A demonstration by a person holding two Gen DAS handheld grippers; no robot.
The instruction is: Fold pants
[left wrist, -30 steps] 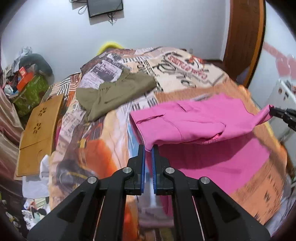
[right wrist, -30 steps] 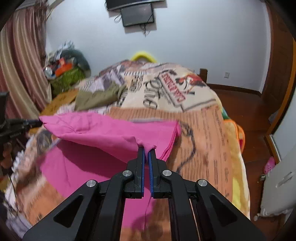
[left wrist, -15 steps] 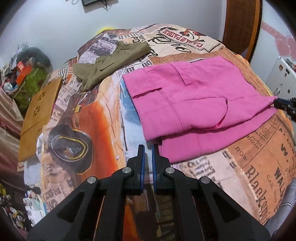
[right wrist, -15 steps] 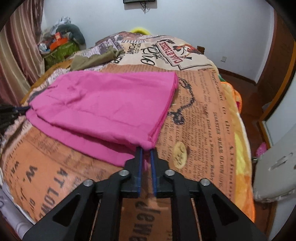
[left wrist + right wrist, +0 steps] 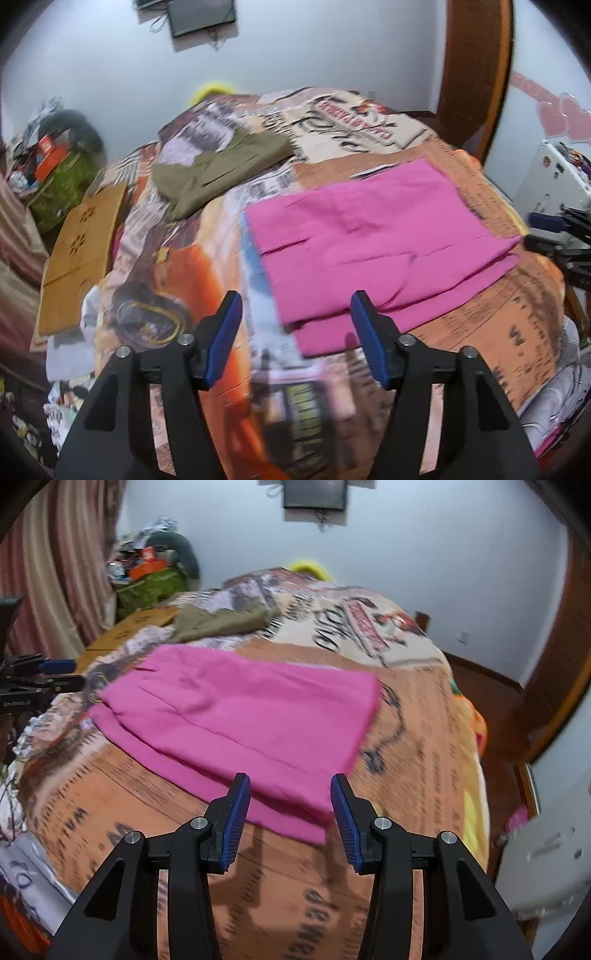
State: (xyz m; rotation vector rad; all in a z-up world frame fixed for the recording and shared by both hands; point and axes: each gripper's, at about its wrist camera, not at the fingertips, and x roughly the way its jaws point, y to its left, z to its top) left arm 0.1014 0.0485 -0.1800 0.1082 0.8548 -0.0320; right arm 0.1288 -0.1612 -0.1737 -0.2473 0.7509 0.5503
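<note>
Pink pants [image 5: 373, 236] lie folded over on the bed [image 5: 480, 332], the top layer short of the bottom edge, so the fold is uneven; if I drag a corner while backing off, the soft cloth could slide and undo it. My left fingers [image 5: 295, 332] have just been spreading and now stand wide, nothing between them, tilted down near the pants' near corner. My right fingers [image 5: 290, 808] have also just been parting, empty, angled down over the opposite corner.

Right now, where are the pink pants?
In both wrist views the pink pants lie folded flat on the printed bedspread, just beyond both open grippers, with the olive garment farther up the bed.
</note>
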